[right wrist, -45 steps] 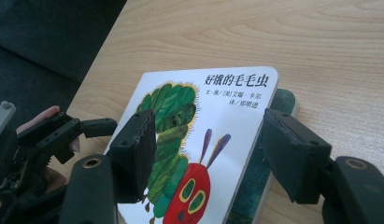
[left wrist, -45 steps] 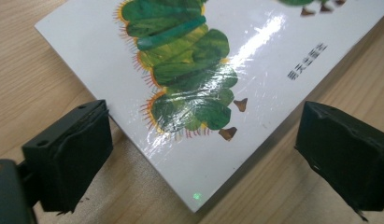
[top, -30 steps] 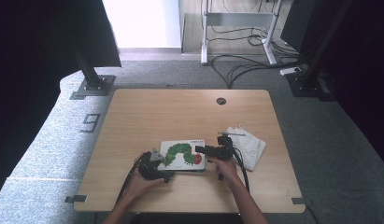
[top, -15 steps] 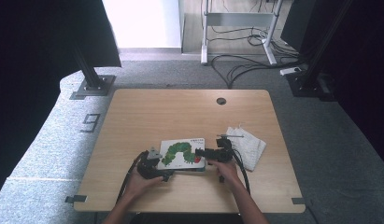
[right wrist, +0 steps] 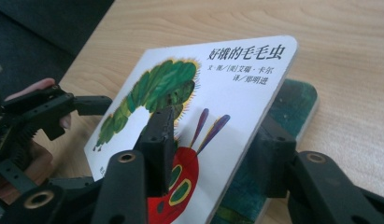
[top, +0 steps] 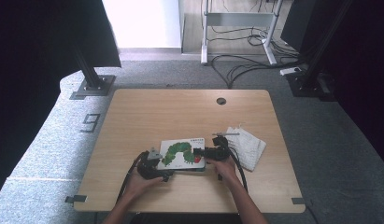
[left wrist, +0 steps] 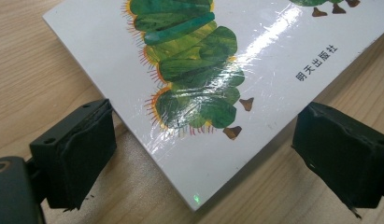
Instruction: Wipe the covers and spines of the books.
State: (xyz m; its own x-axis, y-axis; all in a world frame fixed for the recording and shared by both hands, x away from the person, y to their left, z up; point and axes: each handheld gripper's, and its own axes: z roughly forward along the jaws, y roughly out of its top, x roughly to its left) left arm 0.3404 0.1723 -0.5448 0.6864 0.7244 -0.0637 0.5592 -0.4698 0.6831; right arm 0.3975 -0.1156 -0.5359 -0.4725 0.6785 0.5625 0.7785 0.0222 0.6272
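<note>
A white board book with a green caterpillar on its cover lies near the table's front edge. My right gripper is at its right edge. In the right gripper view the cover is tilted up off a dark green page. My right gripper has just been closing and is shut on the cover, one pad on its face and one behind it. My left gripper stands open at the book's left corner, with the corner between its jaws and neither pad touching it.
A white cloth lies just right of the book, close to the right hand. The wooden table has a round cable hole at the back. Cables trail from both grippers toward the front edge.
Both hands stay where they were. The right gripper's jaws look closer together at the book's right edge.
</note>
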